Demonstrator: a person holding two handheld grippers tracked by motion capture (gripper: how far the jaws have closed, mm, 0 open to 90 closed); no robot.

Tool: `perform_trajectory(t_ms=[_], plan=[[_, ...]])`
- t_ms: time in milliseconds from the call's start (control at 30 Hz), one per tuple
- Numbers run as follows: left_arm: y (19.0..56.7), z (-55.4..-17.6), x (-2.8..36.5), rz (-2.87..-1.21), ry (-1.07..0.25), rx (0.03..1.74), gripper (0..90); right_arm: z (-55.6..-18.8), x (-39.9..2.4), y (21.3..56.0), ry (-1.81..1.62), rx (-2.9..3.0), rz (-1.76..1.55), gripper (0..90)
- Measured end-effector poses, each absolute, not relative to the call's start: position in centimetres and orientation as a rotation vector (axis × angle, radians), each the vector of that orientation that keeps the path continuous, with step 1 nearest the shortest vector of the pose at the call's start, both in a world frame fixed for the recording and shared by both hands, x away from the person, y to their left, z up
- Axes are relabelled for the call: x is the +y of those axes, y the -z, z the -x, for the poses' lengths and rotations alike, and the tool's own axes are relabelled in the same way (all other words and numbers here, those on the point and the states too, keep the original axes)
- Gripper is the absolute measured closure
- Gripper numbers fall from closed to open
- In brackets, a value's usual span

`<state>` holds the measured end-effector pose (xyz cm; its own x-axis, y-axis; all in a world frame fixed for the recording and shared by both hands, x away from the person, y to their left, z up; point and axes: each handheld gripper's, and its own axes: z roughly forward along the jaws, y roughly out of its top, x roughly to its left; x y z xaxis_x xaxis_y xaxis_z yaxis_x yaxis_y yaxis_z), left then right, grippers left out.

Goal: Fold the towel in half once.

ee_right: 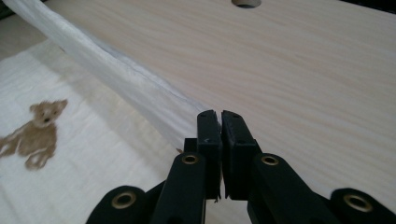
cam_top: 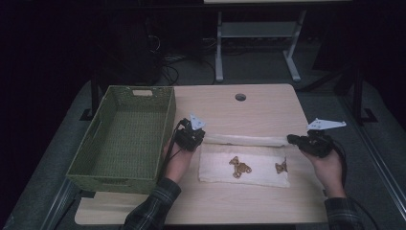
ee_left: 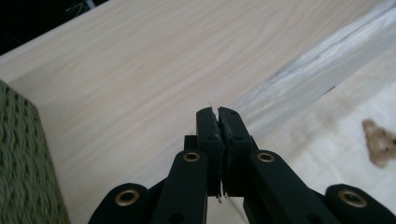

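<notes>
**Both grippers pinch the cloth's far edge**

A white rectangular cloth printed with brown teddy bears [cam_top: 244, 165] lies near the front edge of the pale wooden table [cam_top: 258, 108]. The left gripper [ee_left: 219, 116] and right gripper [ee_right: 219, 119] are each clamped on a far corner, lifting that edge. A green woven basket [cam_top: 123, 136] occupies the left edge.

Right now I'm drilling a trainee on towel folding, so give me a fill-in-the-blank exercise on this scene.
1. The left tongs and right tongs each pinch a corner of the white ____.
2. The towel is printed with brown ____.
3. The green basket sits at the table's ____ side.
4. Both tongs are ____.

Missing words: towel; teddy bears; left; shut
</notes>
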<state>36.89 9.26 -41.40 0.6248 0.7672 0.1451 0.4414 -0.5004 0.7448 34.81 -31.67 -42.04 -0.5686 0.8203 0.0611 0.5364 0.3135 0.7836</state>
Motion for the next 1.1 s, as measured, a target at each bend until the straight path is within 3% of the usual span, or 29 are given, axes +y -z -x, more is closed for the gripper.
perform_trajectory(t_ms=[667,733,1100], plan=[[43.1,-30.8,10.6,-2.196,-0.519,0.944,87.9,-27.7,-31.2,43.6,-1.142,2.313,-1.197,86.5],[43.2,-30.2,10.5,-2.217,-0.555,0.937,87.9,-27.3,-31.0,43.9,-1.138,2.332,-1.191,86.5],[44.4,-28.4,10.5,-2.276,-0.468,0.933,87.9,-26.2,-31.0,44.6,-1.103,2.366,-1.195,86.5]])
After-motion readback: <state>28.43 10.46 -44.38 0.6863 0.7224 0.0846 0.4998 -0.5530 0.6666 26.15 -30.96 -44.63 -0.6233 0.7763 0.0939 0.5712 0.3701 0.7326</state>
